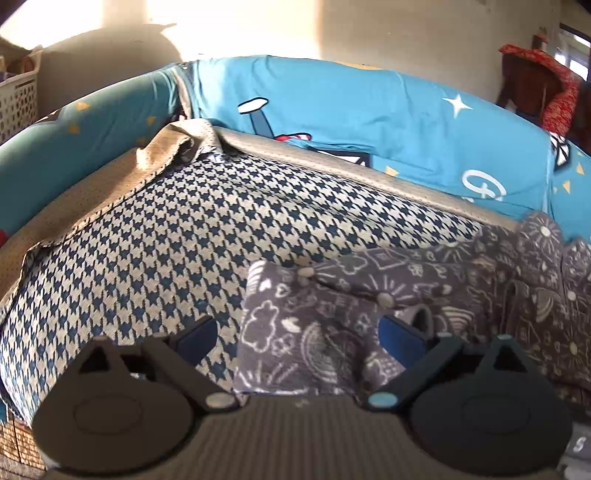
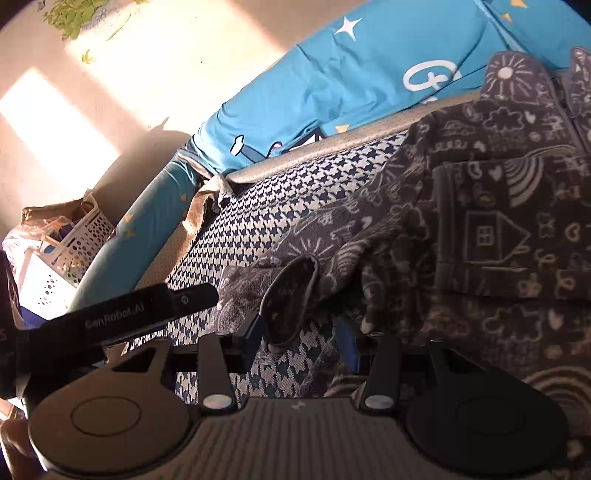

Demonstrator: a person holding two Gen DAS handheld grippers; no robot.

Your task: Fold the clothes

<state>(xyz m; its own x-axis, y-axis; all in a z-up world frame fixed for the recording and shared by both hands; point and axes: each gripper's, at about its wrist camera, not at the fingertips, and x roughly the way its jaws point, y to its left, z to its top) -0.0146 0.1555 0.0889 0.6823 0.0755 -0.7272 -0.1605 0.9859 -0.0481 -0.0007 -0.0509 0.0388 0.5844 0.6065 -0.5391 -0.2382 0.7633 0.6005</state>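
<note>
A pale wall [image 1: 258, 29] takes bright sunlight in patches. At ten o'clock in the left wrist view stands a white perforated basket [image 1: 16, 103]. A blue star-printed cushion [image 1: 369, 110] backs the houndstooth seat cover [image 1: 166, 240]. At two o'clock, red patterned cloth [image 1: 554, 85] drapes dark furniture.

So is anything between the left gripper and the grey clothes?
No. The left gripper is open right over the grey clothes, with a folded part between its fingers. Nothing else is in the way.

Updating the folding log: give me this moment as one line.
task: fold clothes | left gripper: open over grey garment | right gripper: open around sleeve cuff | surface: houndstooth cover
</note>
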